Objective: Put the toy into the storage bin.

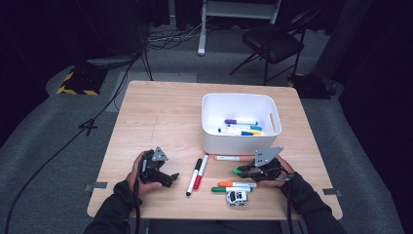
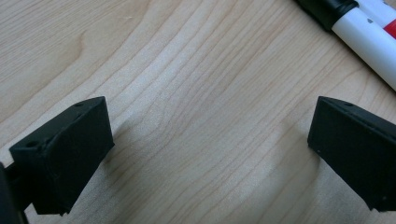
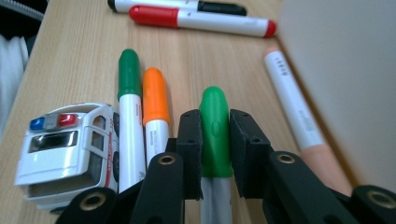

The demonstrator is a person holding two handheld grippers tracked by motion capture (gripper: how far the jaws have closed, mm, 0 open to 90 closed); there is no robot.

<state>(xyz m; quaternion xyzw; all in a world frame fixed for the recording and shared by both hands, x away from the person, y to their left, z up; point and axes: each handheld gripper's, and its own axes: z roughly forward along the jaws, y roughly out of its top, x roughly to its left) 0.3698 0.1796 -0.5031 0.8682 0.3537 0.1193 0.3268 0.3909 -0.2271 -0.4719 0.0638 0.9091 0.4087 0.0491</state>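
Right gripper fingers clamp green-capped marker near the bin.

Grey carpet, black folding chair

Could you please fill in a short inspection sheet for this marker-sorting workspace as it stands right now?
Surface: wooden table, dry and bare at its far left.
Job's things: bright green marker; white bin with several markers inside.
Clutter: six more markers lie loose; toy ambulance at the near edge.
Grippers: right gripper shut on the bright green marker; left gripper open over bare wood.
Cables: black cable across the floor.
Surroundings: folding chair beyond the table.
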